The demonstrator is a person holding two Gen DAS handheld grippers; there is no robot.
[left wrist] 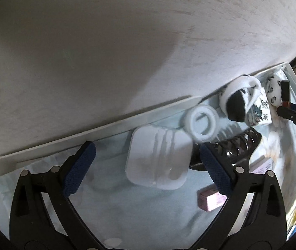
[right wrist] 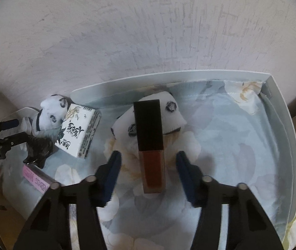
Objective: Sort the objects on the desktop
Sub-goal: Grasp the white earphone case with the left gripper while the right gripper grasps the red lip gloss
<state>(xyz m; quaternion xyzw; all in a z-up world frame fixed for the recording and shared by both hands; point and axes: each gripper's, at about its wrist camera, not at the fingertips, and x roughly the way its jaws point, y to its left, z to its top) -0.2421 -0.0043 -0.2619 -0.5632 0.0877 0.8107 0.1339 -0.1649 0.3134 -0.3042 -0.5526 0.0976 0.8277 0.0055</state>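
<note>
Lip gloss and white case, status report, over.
Left gripper open around white case. Right gripper open, lip gloss between fingers, leaning on sock. Black clip crowds left finger.

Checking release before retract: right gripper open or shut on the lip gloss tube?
Open. The right gripper has its blue pads spread clear of the lip gloss tube, gaps showing on both sides; the tube lies over the white sock.

I'm seeing my left black plastic two-finger gripper (left wrist: 145,166) wearing dark blue textured pads (left wrist: 79,166) and silver rivets; my right black plastic two-finger gripper (right wrist: 148,175) is looking identical.
</note>
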